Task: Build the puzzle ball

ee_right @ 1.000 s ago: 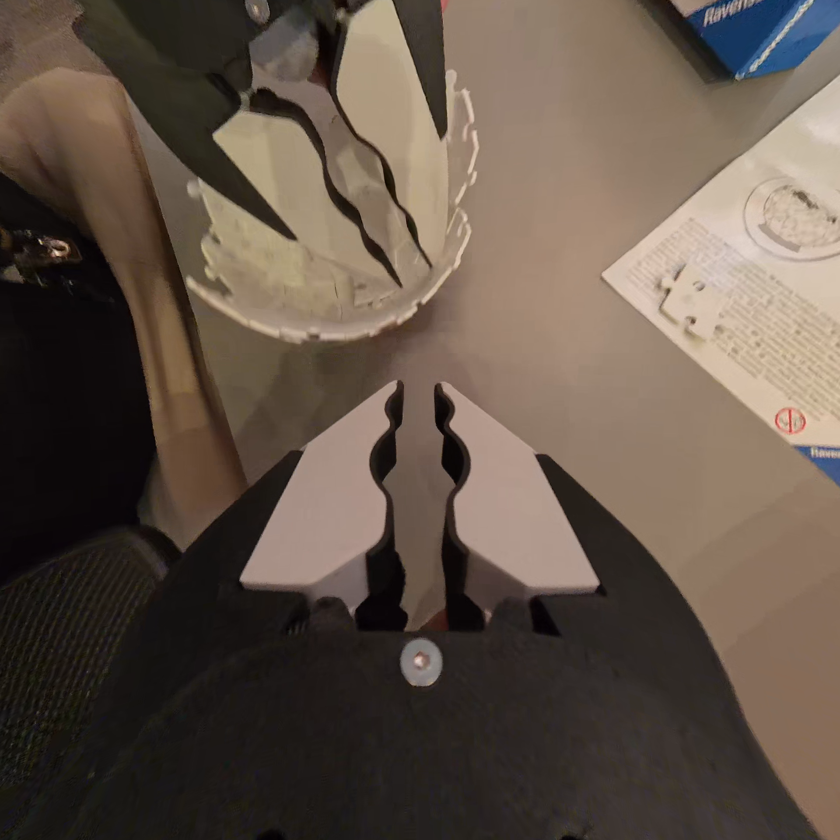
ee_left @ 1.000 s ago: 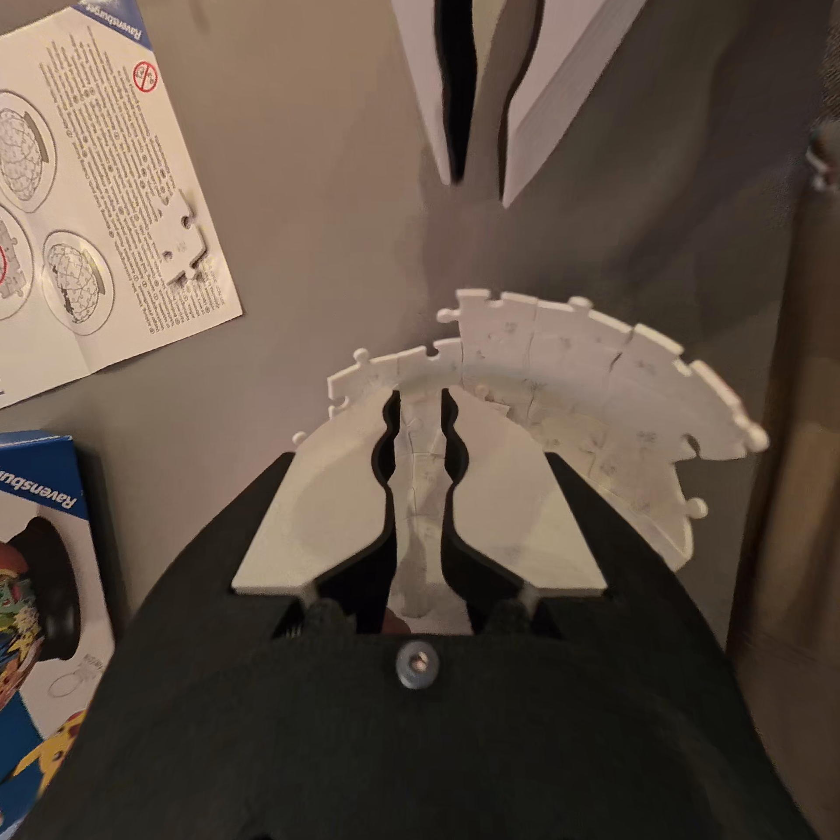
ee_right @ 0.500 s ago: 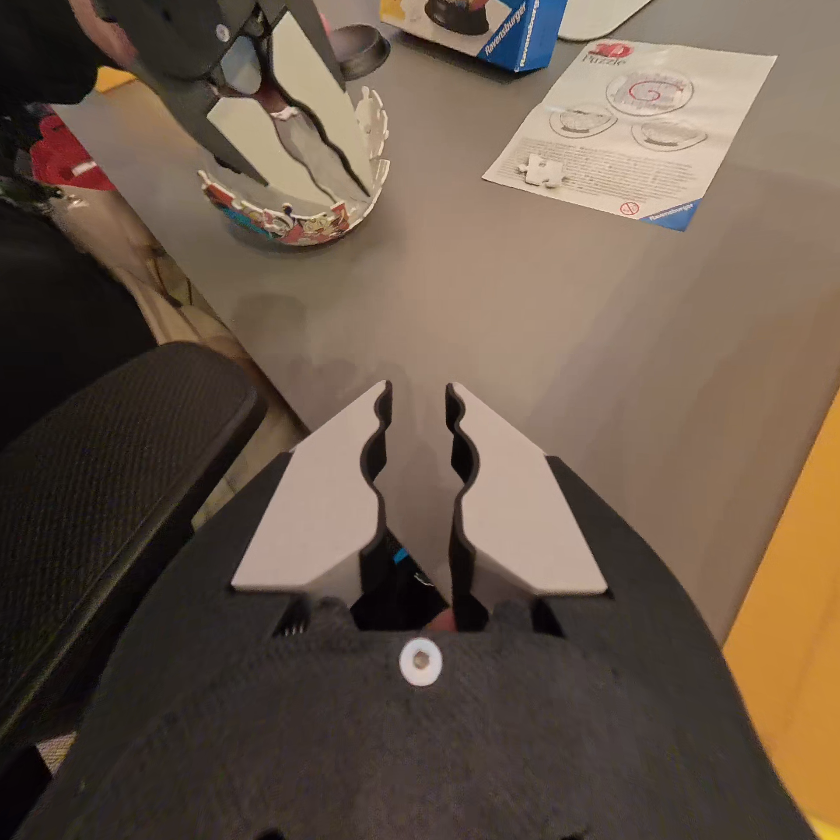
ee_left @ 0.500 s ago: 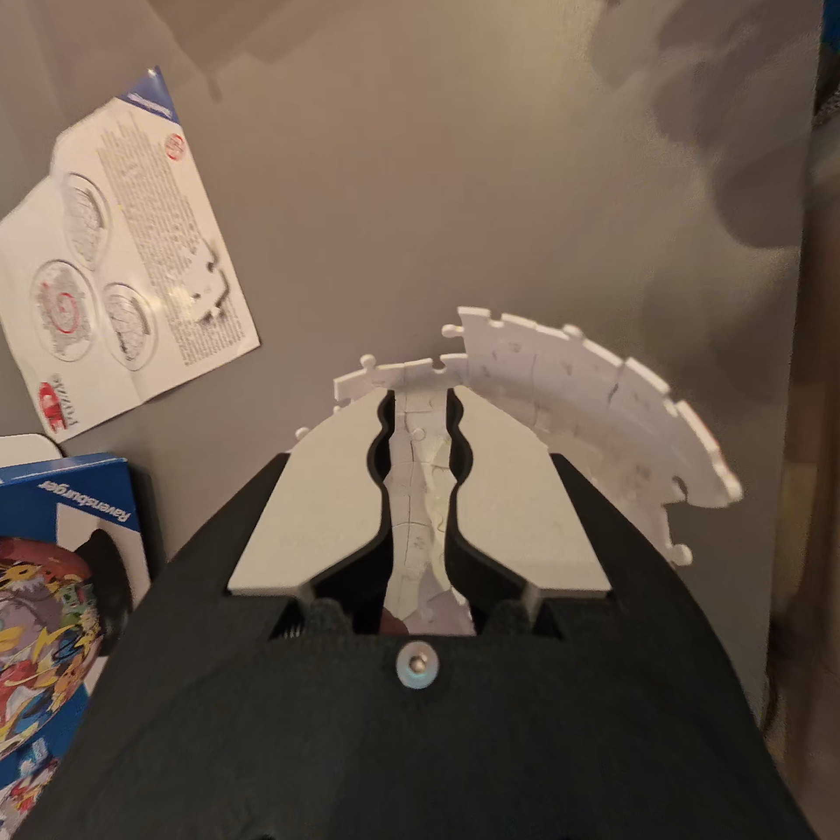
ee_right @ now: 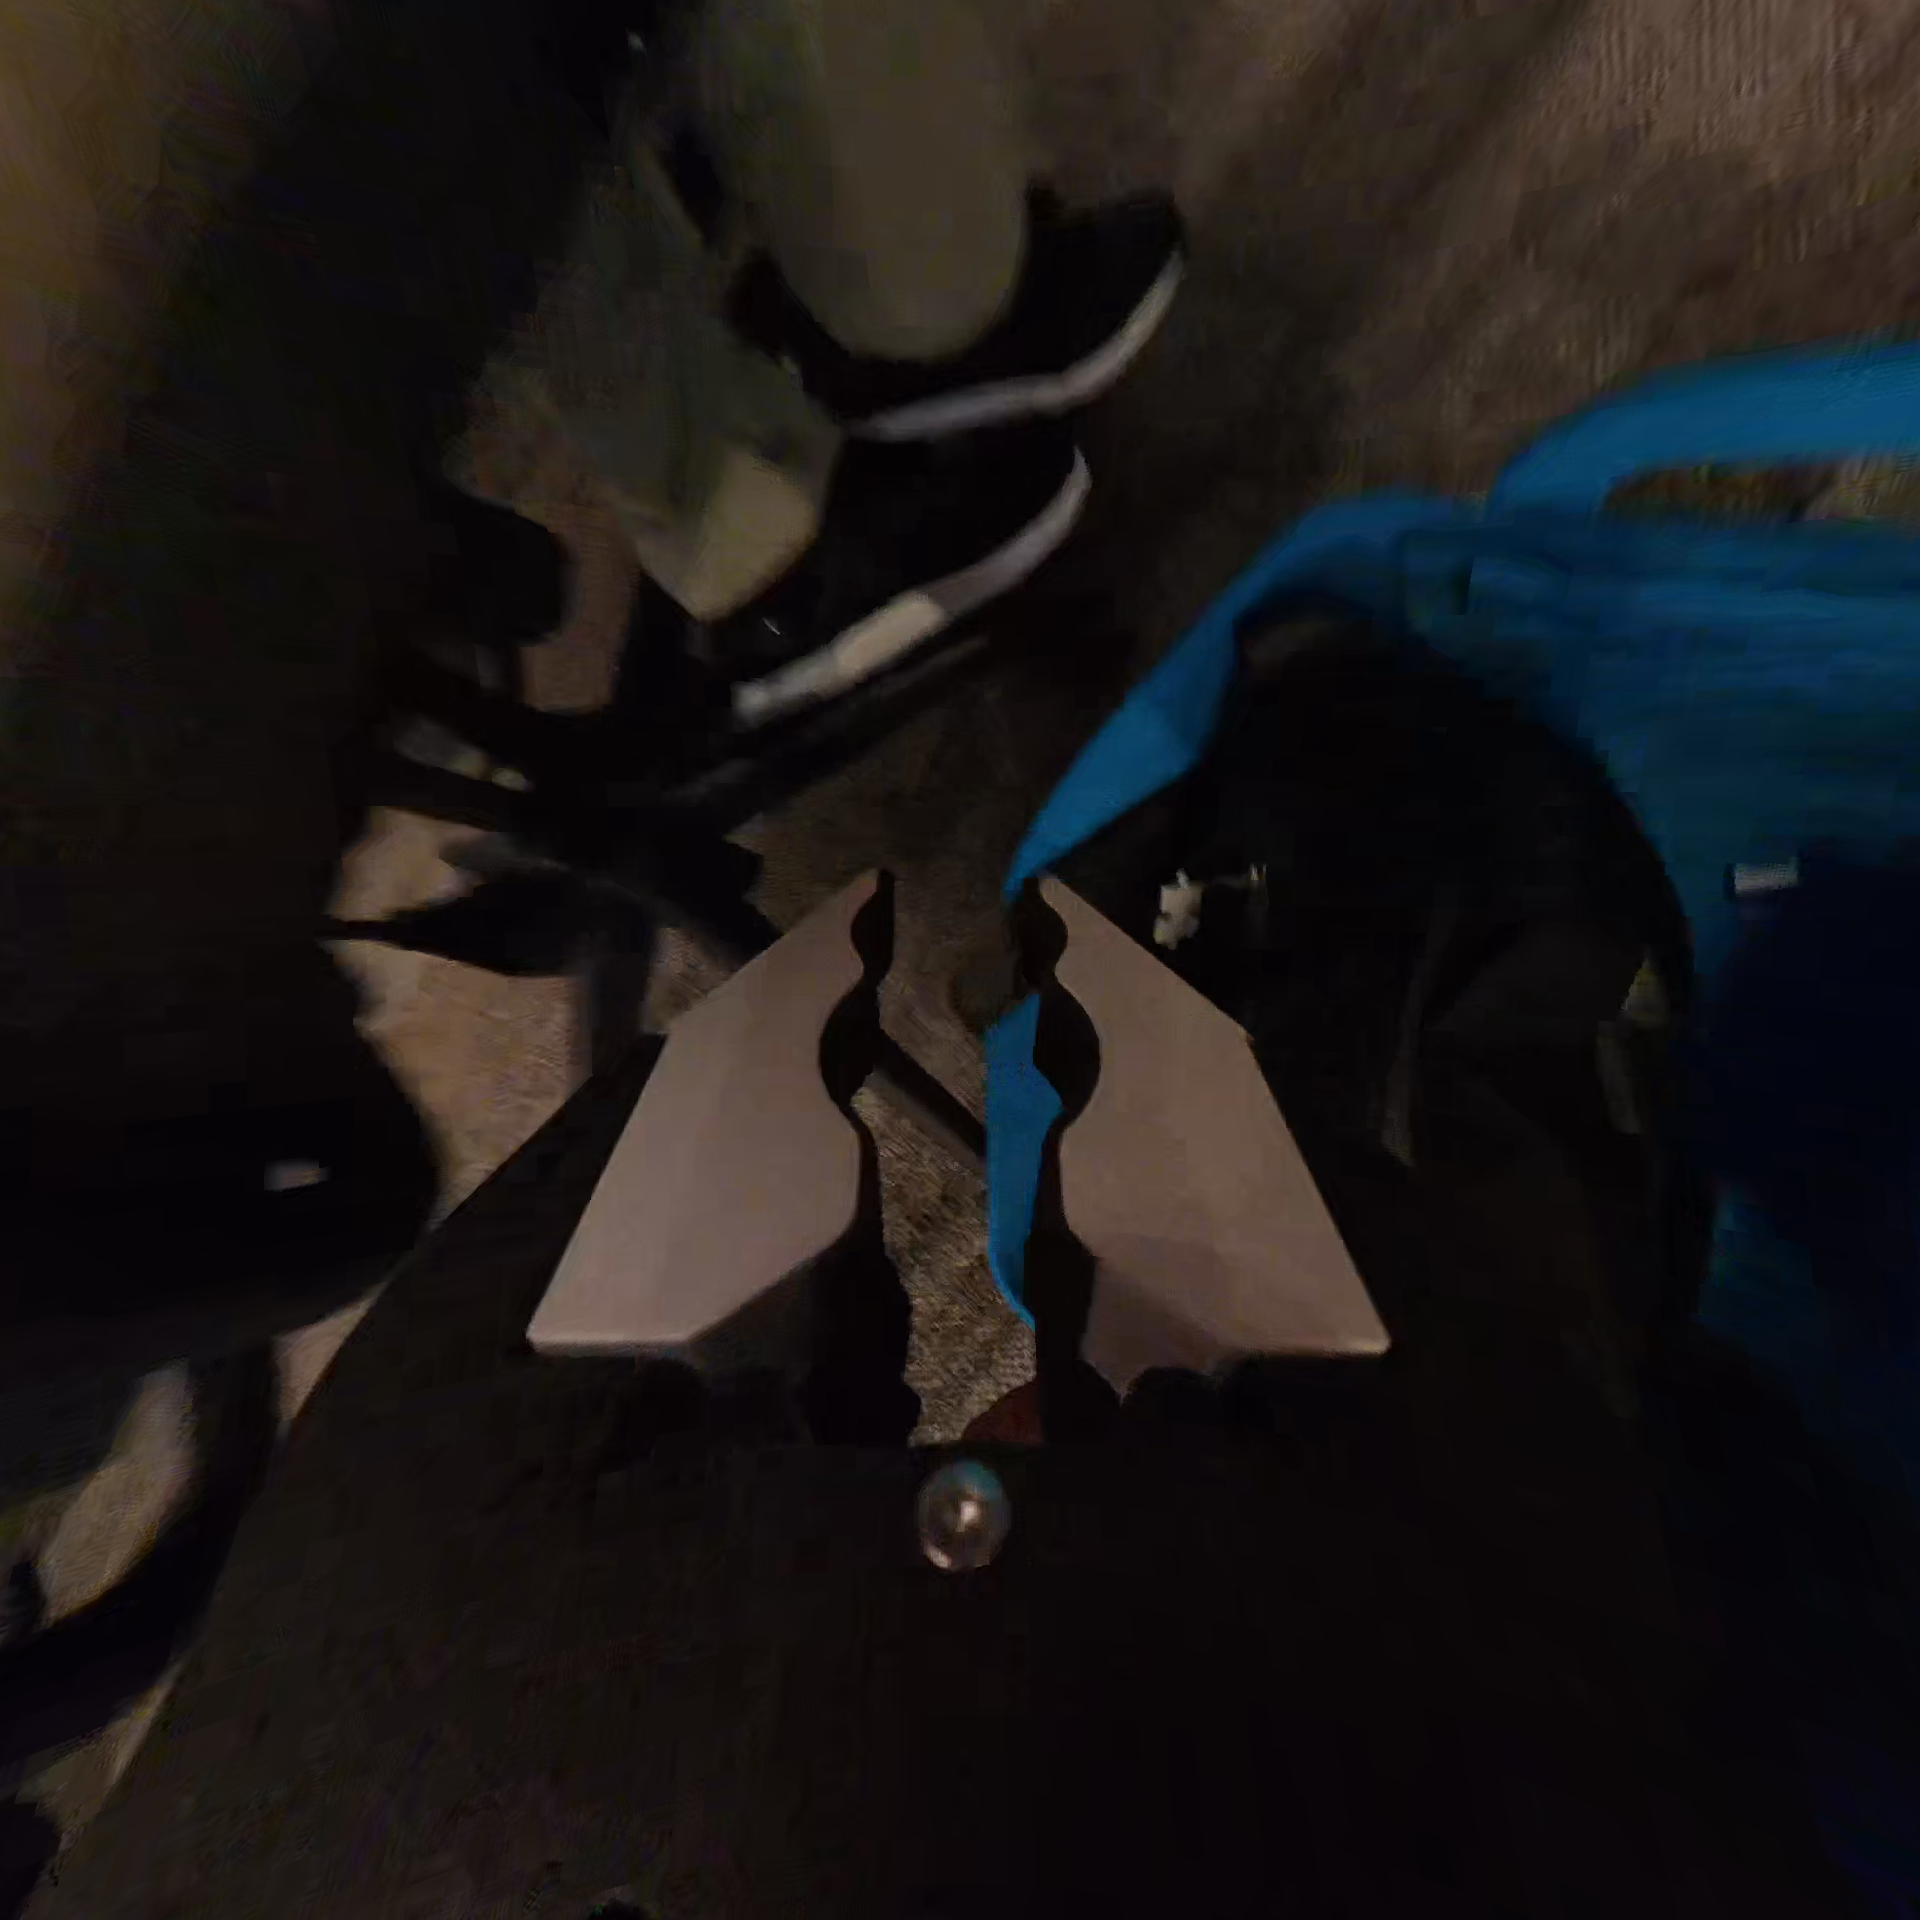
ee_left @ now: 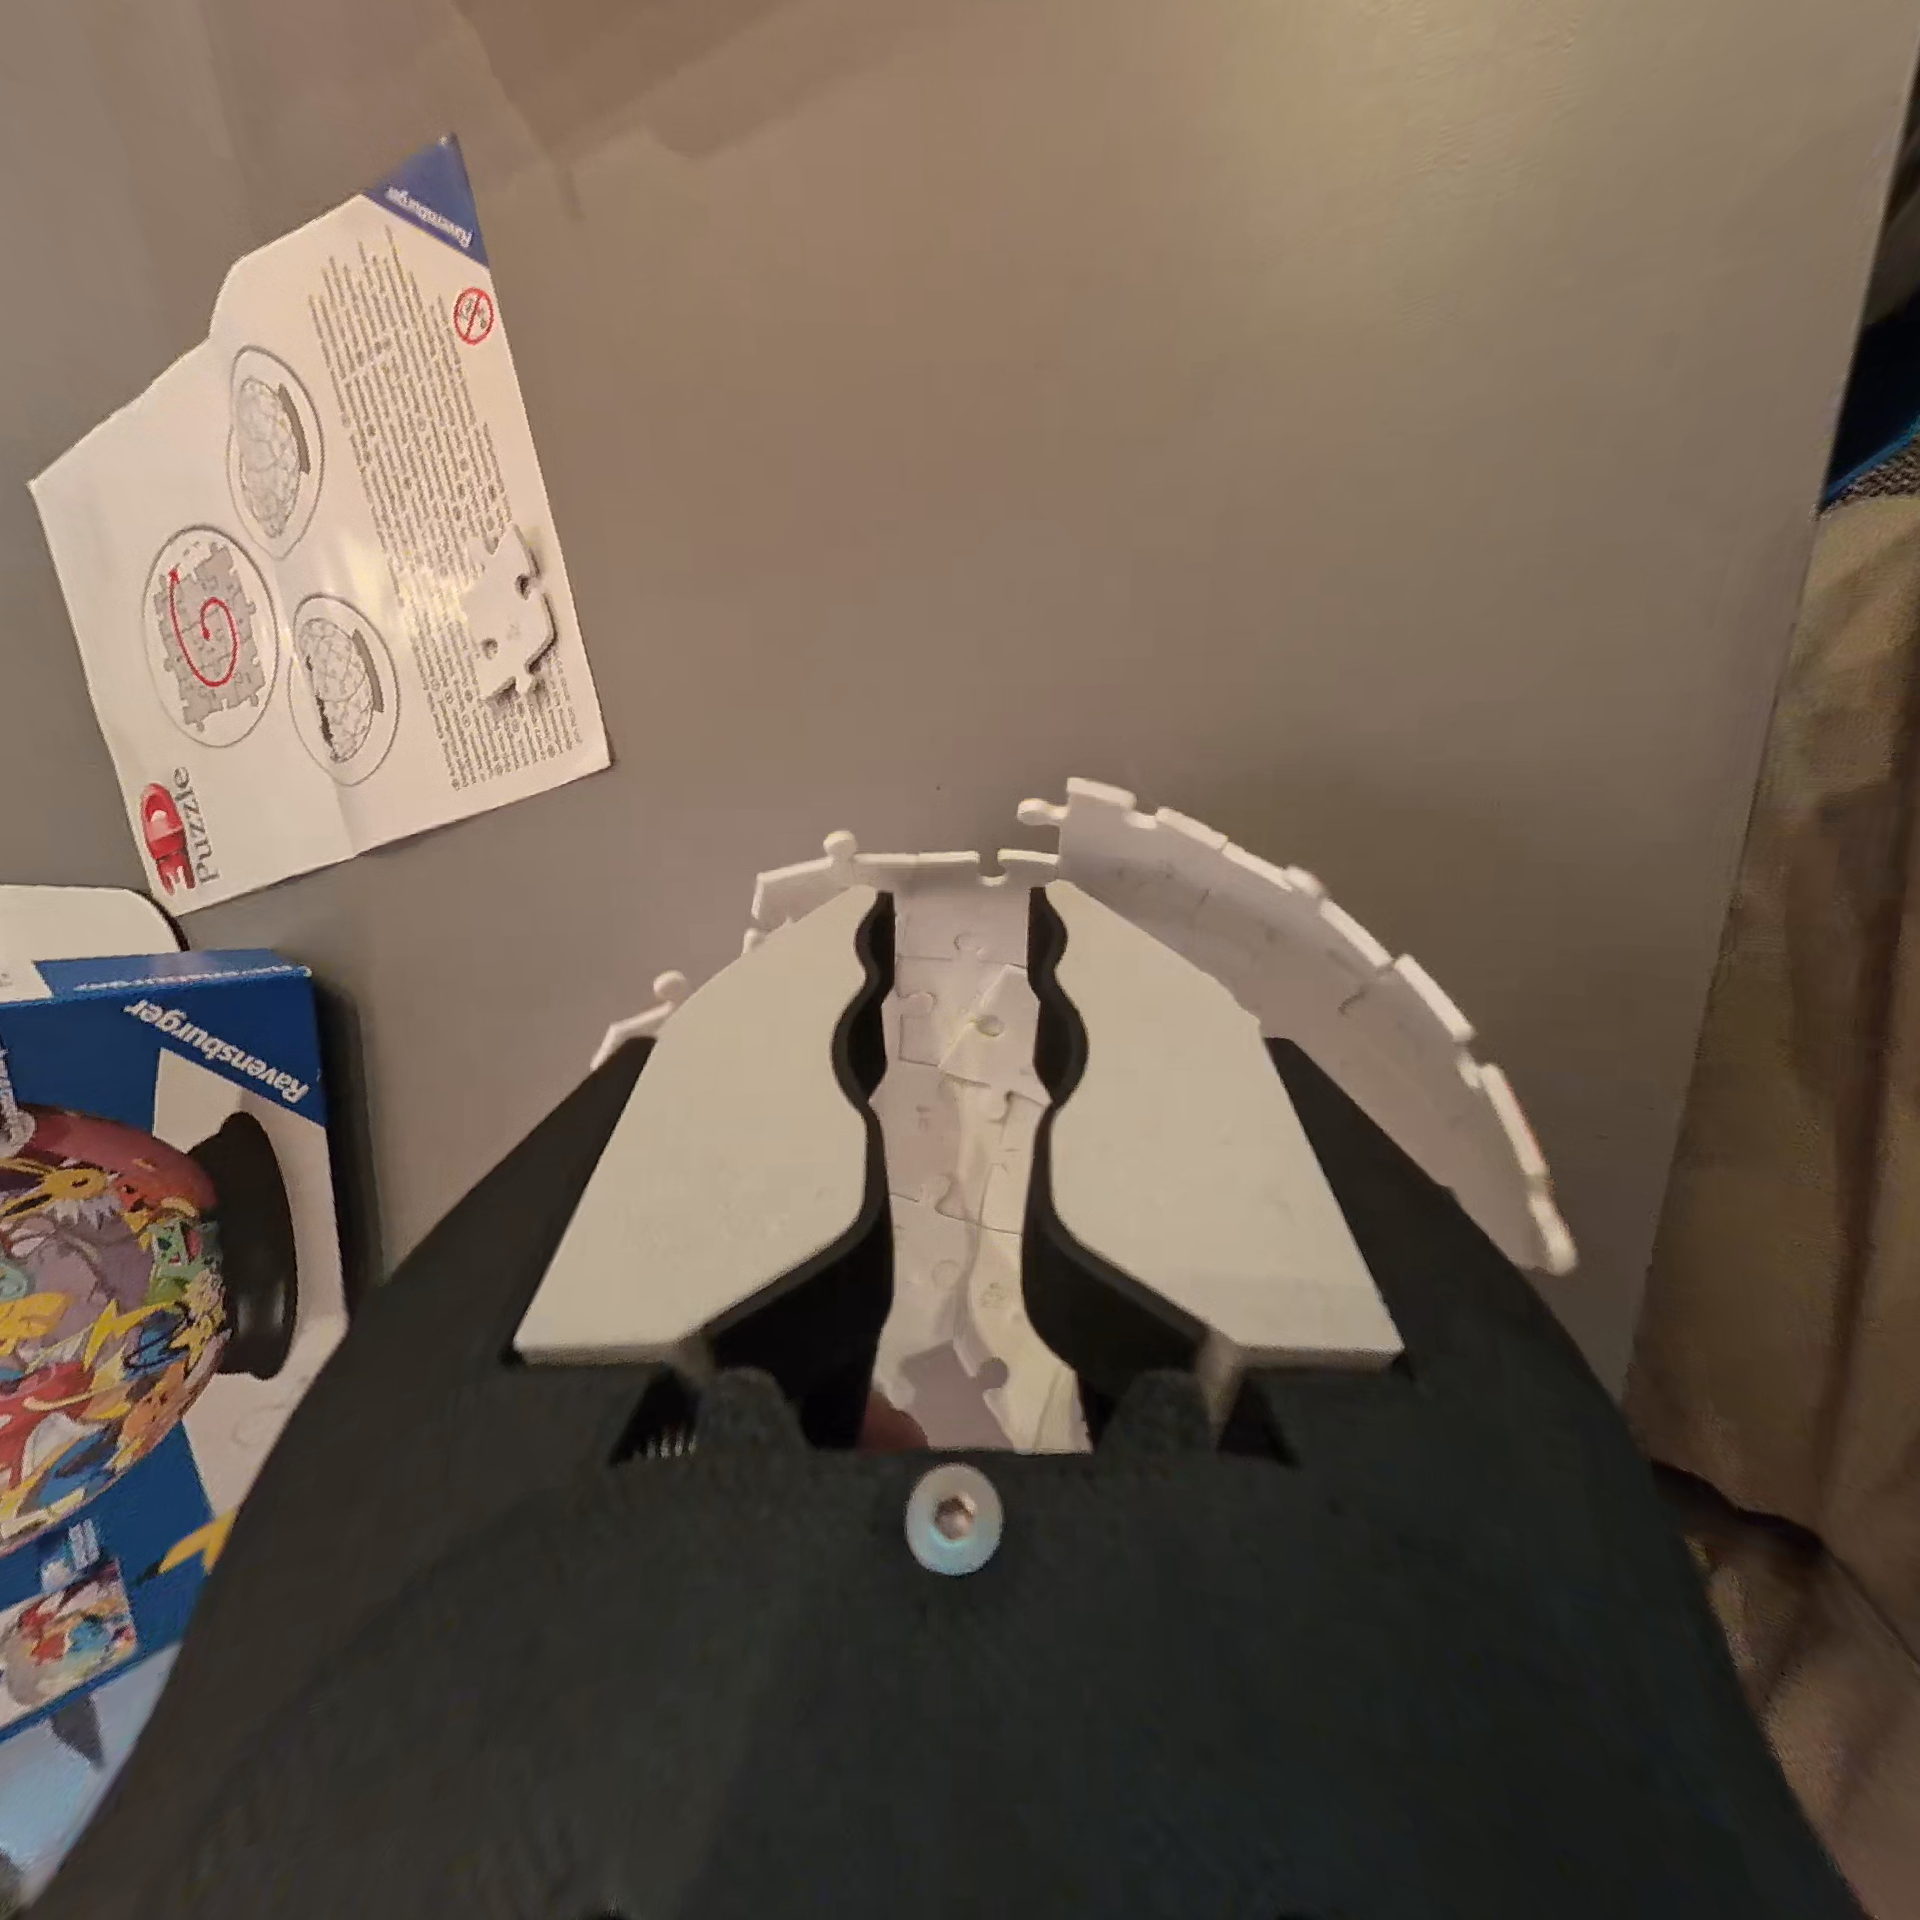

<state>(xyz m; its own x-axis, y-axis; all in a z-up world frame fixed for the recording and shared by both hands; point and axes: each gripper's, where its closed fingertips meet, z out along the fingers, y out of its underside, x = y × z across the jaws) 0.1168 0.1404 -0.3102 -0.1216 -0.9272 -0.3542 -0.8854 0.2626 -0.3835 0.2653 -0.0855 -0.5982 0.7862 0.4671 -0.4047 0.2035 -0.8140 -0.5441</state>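
1. At my far left, the blue puzzle box (ee_left: 156,1247) lay on the grey tabletop (ee_left: 1143,468).
2. Beyond it was the instruction sheet (ee_left: 312,582), with a loose white puzzle piece (ee_left: 509,623) on top.
3. My left hand-held gripper (ee_left: 961,904) was clamped on the wall of the half-built puzzle ball (ee_left: 1299,997), whose rim curved off rightward.
4. My right hand-held gripper (ee_right: 961,904), fingers slightly apart and empty, pointed at a dim floor beside a blue bag (ee_right: 1558,644).
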